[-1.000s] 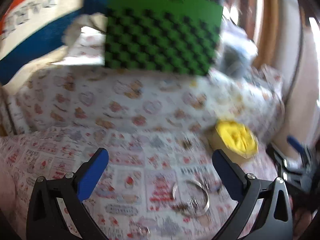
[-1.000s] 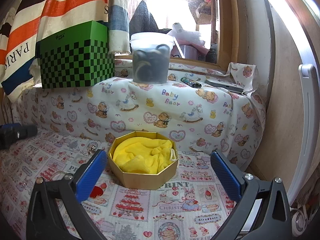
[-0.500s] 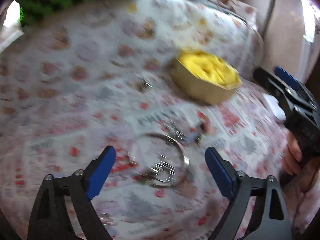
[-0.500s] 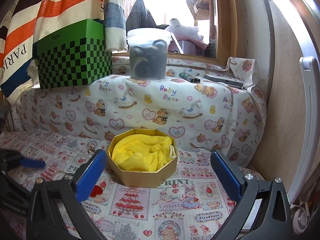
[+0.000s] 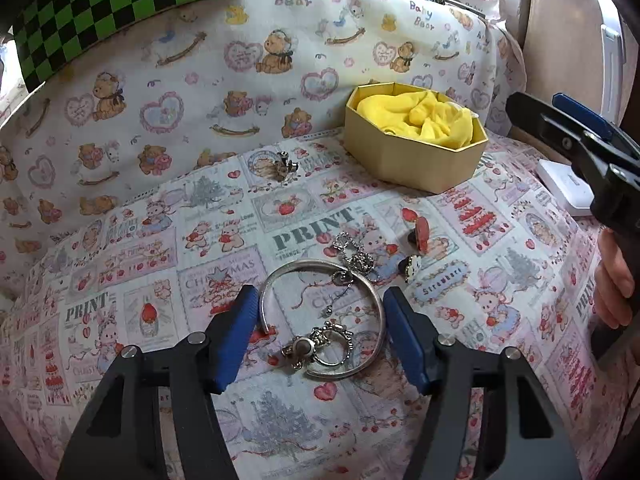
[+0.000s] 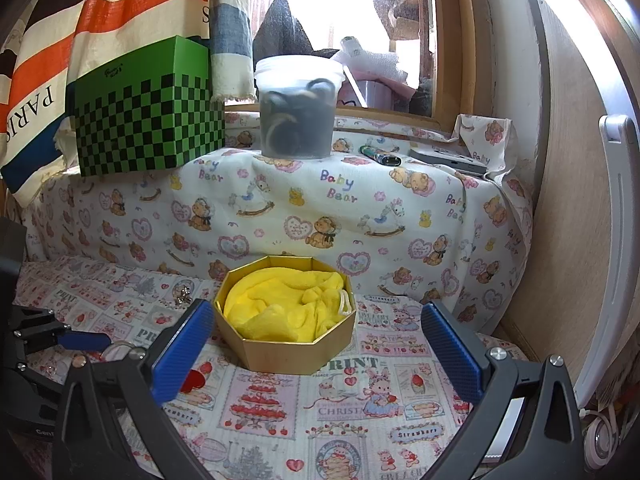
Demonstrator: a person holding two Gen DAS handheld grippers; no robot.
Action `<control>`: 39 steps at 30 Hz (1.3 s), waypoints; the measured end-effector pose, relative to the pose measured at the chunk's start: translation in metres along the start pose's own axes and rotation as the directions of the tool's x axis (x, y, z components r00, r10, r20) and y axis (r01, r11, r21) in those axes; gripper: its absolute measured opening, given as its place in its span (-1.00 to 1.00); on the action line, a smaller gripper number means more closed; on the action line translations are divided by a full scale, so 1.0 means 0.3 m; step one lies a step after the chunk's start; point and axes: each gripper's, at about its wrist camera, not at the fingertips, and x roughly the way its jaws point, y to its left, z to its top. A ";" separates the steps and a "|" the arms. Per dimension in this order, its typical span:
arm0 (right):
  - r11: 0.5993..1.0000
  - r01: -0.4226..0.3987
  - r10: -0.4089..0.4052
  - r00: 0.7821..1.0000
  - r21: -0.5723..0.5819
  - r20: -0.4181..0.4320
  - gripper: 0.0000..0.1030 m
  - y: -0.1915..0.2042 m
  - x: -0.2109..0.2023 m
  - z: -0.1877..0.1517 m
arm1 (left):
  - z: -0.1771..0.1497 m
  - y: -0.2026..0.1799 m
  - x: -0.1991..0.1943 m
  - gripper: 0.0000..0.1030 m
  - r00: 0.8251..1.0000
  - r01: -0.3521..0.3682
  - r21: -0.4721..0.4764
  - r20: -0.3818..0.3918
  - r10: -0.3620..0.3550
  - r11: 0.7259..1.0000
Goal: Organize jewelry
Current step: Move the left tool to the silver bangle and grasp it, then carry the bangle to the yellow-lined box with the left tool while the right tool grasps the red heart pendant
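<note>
Straddling the bangle [image 5: 362, 292] with my left claw [image 5: 316, 336], pads just outside its rim, closing but not yet gripping; right claw [image 6: 316, 348] idles, released.

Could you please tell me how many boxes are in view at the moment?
2. The gold octagonal box with yellow cloth sits on the printed cloth in front of the ledge; the green checkered box stands on the ledge, up left. Others may be hidden.

printed cloth [image 5: 120, 248] bears silver bangle [image 5: 320, 320], brooches, gold box [image 5: 416, 160].
</note>
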 end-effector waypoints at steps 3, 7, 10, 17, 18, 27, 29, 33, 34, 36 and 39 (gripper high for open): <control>1.000 0.000 0.000 1.000 0.003 -0.003 1.00 -0.003 0.002 0.000 | -0.001 0.010 -0.011 0.21 1.000 -0.008 -0.013 -0.005 0.008 1.000; 1.000 0.000 0.000 1.000 0.002 -0.002 1.00 -0.004 0.003 -0.001 | 0.005 0.040 -0.075 0.21 0.999 -0.004 -0.045 0.040 0.005 0.999; 1.000 -0.001 0.001 1.000 0.000 -0.003 1.00 -0.004 0.003 -0.001 | 0.015 0.069 -0.138 0.21 0.996 0.037 -0.081 0.081 -0.030 0.996; 1.000 -0.001 0.001 1.000 0.002 -0.003 1.00 -0.001 0.003 -0.001 | 0.028 0.140 -0.289 0.21 0.973 0.136 -0.153 0.207 -0.103 0.979; 1.000 -0.001 0.001 1.000 0.001 -0.004 1.00 -0.001 0.002 -0.001 | 0.027 0.145 -0.310 0.21 0.969 0.138 -0.151 0.223 -0.102 0.979; 0.998 -0.057 0.057 0.998 0.006 -0.035 1.00 0.006 0.011 -0.006 | 0.042 0.163 -0.367 0.21 0.967 0.034 -0.195 0.254 0.018 0.980; 0.994 -0.110 0.111 0.992 0.024 -0.063 1.00 0.010 0.011 -0.005 | 0.040 0.172 -0.363 0.21 0.966 -0.062 -0.221 0.231 0.114 0.973; 0.993 -0.110 0.112 0.991 0.035 -0.070 0.94 0.042 -0.026 0.007 | 0.029 0.205 -0.363 0.21 0.958 -0.108 -0.291 0.224 0.177 0.951; 0.990 -0.131 0.134 0.988 0.045 -0.080 0.88 0.051 -0.032 0.012 | 0.026 0.213 -0.364 0.21 0.959 -0.100 -0.301 0.225 0.173 0.948; 0.982 -0.178 0.184 0.977 0.065 -0.105 0.63 0.064 -0.028 0.024 | 0.021 0.217 -0.362 0.21 0.956 -0.109 -0.301 0.230 0.183 0.947; 0.974 -0.217 0.227 0.951 0.071 -0.210 0.30 0.103 0.021 0.040 | 0.022 0.207 -0.346 0.21 0.951 -0.129 -0.294 0.233 0.202 0.947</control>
